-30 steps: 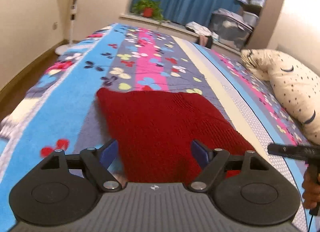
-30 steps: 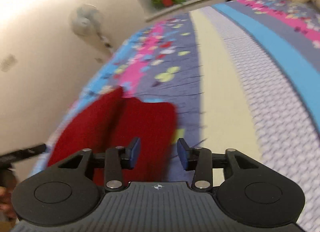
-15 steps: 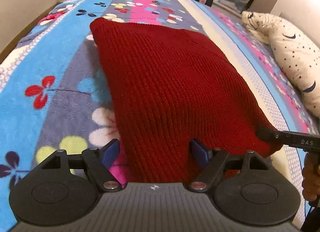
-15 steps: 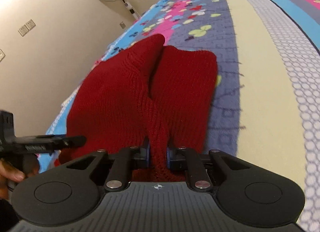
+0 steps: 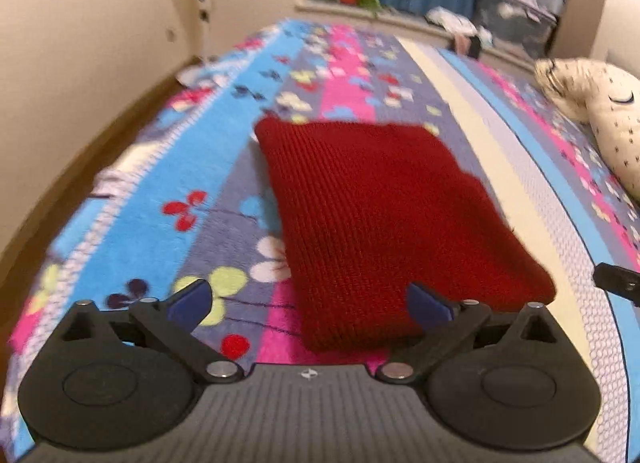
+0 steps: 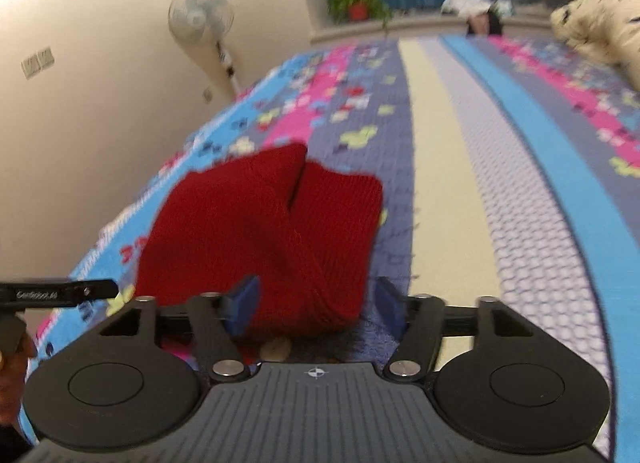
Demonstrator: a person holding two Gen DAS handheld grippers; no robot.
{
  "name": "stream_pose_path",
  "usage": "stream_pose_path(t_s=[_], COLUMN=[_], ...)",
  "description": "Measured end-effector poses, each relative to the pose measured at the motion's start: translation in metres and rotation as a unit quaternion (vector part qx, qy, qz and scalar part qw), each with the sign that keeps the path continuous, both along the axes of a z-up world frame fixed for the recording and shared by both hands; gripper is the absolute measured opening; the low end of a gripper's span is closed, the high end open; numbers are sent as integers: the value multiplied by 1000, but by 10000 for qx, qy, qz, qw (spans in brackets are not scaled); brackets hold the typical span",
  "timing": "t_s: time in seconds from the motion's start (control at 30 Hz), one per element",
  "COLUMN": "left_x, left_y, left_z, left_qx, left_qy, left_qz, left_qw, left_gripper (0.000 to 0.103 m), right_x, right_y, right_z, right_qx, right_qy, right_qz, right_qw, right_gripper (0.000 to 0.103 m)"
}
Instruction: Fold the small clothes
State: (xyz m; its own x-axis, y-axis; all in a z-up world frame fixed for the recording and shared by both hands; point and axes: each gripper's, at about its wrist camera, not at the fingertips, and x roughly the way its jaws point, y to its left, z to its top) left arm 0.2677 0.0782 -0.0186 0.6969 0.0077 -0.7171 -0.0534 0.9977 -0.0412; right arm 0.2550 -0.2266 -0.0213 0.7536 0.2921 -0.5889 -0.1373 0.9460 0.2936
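garment: dark red ribbed knit garment lies folded on the flowered fleece bedspread | left gripper: jaws just spread wide, empty | right gripper: jaws just parted, pads off the knit, so the fold can settle

Both wrist views low over bed, sharing red knit.
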Motion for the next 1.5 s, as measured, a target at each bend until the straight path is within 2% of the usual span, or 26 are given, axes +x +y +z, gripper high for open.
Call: stream_pose_path(t_s=[0.13, 0.27, 0.37, 0.43, 0.53, 0.67, 0.77, 0.83, 1.5], left_x=[-41, -85, -119, -140, -156, -164, -162, -161, -145], left_y=[-14, -25, -30, -29, -23, -20, -18, -17, -25], left_z=[30, 43, 43, 39, 29, 16, 12, 11, 1], left_qx=[124, 212, 265, 246, 179, 126, -22, -13, -59], left_qy=[-182, -350, -503, -623, -634, -608, -550, -576, -609], left_qz=[72, 43, -73, -82, 77, 237, 311, 300, 154], left_qw=[9997, 9992, 9984, 9977, 9978, 9978, 9980, 9979, 9980], left_gripper=[103, 103, 103, 103, 103, 103, 103, 103, 103], right_x=[-42, -80, -108, -124, -140, -133, -132, -131, -127], right_y=[11, 20, 24, 23, 20, 29, 39, 44, 49], right_z=[32, 54, 60, 53, 34, 24, 20, 16, 11], right_qx=[-187, -347, -523, -596, -503, -438, -600, -724, -772], right_qy=[-510, -802, -892, -913, -766, -473, -628, -536, -604], right_qz=[-227, -225, -347, -545, -550, -606, -500, -480, -366], right_qw=[9983, 9959, 9940, 9925, 9943, 9961, 9950, 9948, 9945], right_gripper=[95, 102, 102, 102, 102, 102, 102, 102, 102])
